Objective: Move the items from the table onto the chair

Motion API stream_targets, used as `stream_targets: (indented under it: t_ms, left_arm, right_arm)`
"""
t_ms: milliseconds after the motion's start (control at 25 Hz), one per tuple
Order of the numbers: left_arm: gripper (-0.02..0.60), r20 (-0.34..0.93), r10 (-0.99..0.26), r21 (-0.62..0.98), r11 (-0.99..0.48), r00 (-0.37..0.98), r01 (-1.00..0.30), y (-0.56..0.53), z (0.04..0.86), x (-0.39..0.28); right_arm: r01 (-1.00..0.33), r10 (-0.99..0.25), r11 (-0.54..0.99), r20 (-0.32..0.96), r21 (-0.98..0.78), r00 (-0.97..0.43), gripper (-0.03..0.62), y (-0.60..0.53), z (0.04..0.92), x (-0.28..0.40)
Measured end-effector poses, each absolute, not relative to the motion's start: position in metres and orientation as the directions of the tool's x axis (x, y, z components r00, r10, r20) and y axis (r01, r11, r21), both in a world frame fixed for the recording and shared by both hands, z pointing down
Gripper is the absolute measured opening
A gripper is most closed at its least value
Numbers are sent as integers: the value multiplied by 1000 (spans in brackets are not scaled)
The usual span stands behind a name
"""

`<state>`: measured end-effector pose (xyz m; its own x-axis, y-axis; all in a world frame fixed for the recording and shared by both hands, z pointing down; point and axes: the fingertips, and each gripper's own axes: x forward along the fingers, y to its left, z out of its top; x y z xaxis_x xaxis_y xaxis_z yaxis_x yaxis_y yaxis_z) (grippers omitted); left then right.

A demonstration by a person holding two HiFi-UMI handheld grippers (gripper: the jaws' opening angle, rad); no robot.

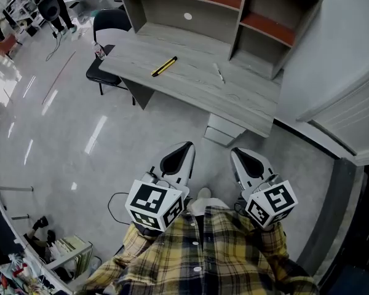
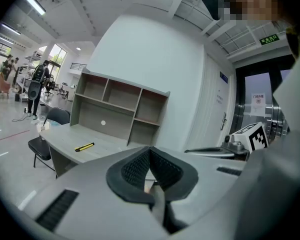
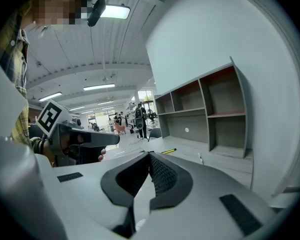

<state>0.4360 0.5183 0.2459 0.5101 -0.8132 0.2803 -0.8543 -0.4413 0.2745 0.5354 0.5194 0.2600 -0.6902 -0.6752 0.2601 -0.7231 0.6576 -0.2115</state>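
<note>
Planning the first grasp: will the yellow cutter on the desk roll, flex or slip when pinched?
The yellow cutter looks like a slim, flat, hard bar: probably stiff, light, unlikely to roll. Lying flat on the smooth desk, a push would likely slide or spin it. Its low profile may make pinching fiddly.

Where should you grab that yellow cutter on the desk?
Probably around the middle of the yellow utility knife, coming straight down from above and pinching across its narrow width. It is long and thin and lies flat on the desk, with bare desktop along both long edges, so those edges look the easiest to catch.
</note>
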Motion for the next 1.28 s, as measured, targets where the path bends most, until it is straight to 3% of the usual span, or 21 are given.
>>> stream_targets:
  t_ms: [640,960,1280]
  left_arm:
    - [3,302,-779,260,-488,550,-833,386,245,262]
    - [3,332,-729,298,-521,598,-800,355,265,215]
    - [3,361,-696,334,-525,620,-783,315,286,210]
  right_arm:
    - [-784,-730,582,286,-215,-620,18,396,264,374]
    - [-850,-782,478,334,-219,-526,18,370,279,347]
    - [-869,-780,432,383,-240,-494,18,334,299,343]
